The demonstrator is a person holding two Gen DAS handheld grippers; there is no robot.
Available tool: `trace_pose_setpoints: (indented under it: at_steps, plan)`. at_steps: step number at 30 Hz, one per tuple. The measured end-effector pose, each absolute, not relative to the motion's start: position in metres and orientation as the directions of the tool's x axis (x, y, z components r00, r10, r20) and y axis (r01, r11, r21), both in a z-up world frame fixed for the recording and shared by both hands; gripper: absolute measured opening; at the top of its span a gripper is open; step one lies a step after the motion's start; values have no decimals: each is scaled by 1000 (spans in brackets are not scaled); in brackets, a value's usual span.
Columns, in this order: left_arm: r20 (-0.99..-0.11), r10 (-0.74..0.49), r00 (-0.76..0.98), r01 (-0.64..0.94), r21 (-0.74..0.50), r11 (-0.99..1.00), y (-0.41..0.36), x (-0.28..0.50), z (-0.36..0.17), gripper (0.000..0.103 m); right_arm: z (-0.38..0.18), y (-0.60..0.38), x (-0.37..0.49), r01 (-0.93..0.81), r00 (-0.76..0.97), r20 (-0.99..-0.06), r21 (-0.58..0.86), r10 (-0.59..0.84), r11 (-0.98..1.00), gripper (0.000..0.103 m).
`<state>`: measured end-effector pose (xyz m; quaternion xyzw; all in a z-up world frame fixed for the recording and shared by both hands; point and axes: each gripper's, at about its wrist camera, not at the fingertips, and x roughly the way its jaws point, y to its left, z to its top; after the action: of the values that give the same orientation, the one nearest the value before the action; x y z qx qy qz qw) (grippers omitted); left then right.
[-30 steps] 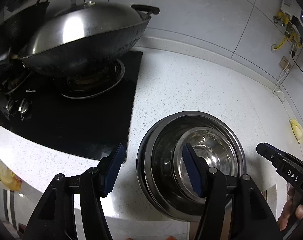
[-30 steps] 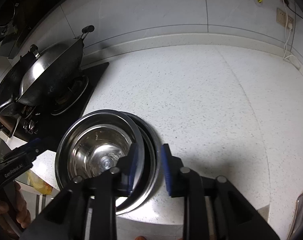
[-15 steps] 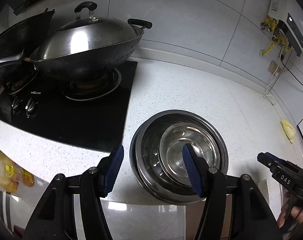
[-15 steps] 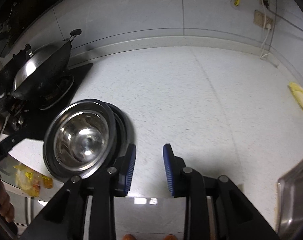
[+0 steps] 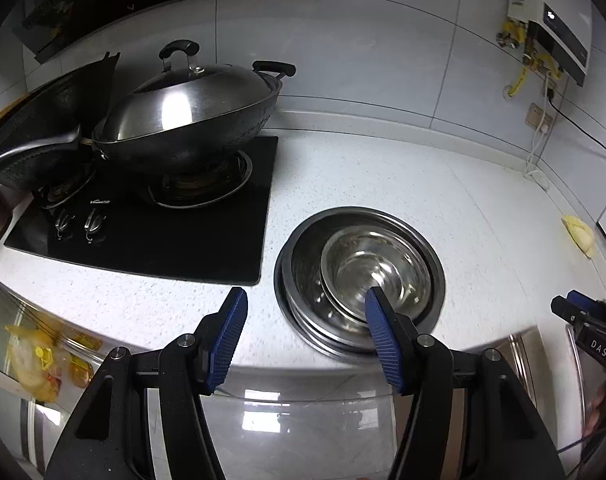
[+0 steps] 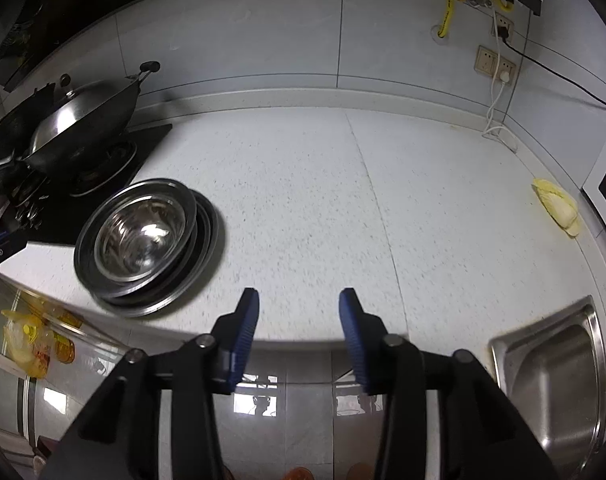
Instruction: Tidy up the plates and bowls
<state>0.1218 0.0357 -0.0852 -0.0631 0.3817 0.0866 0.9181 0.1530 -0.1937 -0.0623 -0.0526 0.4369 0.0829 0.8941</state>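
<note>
Steel bowls and plates nested near the counter's front edge, both claws empty.

Left wrist view: the left gripper [image 5: 305,334] stands released, gripping nothing; the stack of bowls [image 5: 359,276] sits on the counter [image 5: 383,176] beside the stove [image 5: 143,224].
Right wrist view: the right gripper [image 6: 299,326] is opening, nothing between its jaws; the stack [image 6: 143,240] lies at the front left edge. Thin steel looks light, stiff and slippery; a rim pinch seems best.
</note>
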Motion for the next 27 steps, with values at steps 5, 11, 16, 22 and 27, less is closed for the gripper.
trace_pose_setpoints:
  at_steps: [5, 11, 16, 22, 27]
  plan:
    - [-693, 130, 709, -202, -23, 979, 31, 101, -73, 55, -48, -203, 127, -225, 612, -783, -42, 108, 974, 42]
    - [-669, 137, 730, -203, -21, 979, 26, 77, -56, 55, -26, -216, 102, -230, 652, -751, -67, 103, 971, 48]
    - [-642, 155, 751, -218, -19, 976, 25, 59, -41, 55, -14, -232, 91, -216, 670, -735, -61, 103, 974, 62]
    - [-597, 167, 784, -237, -39, 971, 27, 43, -25, 55, -3, -243, 81, -226, 690, -714, -58, 118, 972, 68]
    - [-583, 151, 798, -221, -50, 974, 25, 36, -17, 55, -4, -245, 77, -237, 678, -723, -47, 131, 970, 69]
